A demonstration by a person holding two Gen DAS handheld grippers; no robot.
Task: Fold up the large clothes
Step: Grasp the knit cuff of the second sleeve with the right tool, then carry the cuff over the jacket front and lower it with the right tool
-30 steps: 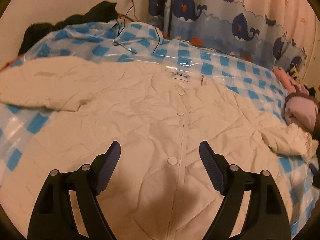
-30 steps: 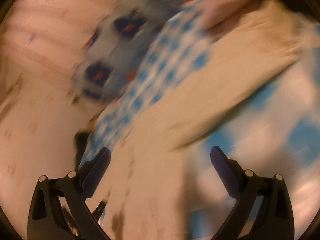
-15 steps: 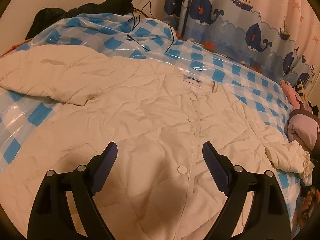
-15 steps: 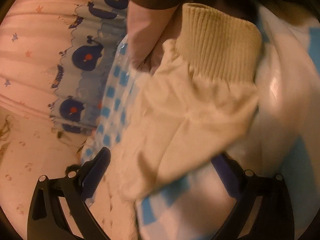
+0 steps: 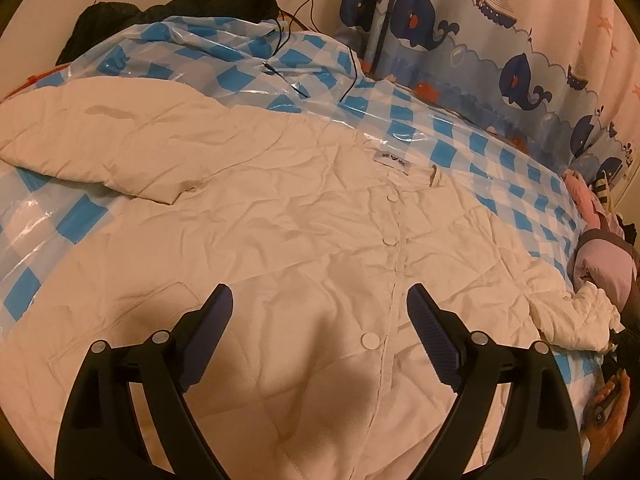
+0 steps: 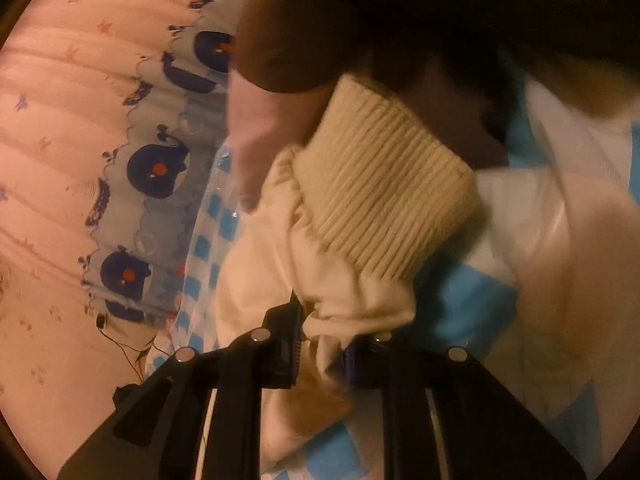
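A large cream jacket (image 5: 280,232) lies front-up on a blue-checked plastic sheet (image 5: 500,160), buttons down its middle and one sleeve (image 5: 100,140) stretched to the left. My left gripper (image 5: 320,312) hovers open over the jacket's lower front, nothing between its fingers. In the right wrist view my right gripper (image 6: 322,340) is shut on the cream fabric of the other sleeve (image 6: 348,300), just below its ribbed cuff (image 6: 384,192). That bunched sleeve end (image 5: 580,316) also shows at the right edge of the left wrist view.
A whale-print curtain (image 5: 500,40) hangs behind the bed. Dark clothes (image 5: 180,4) and a black cable (image 5: 304,12) lie at the far left corner. Pink and purple garments (image 5: 600,256) are piled at the right, beside a hand (image 5: 604,412). A dark garment (image 6: 400,20) looms over the cuff.
My right gripper came down onto the sleeve and shut on it below the ribbed cuff. The left gripper's view shifted slightly; its jaws stayed open over the jacket front.
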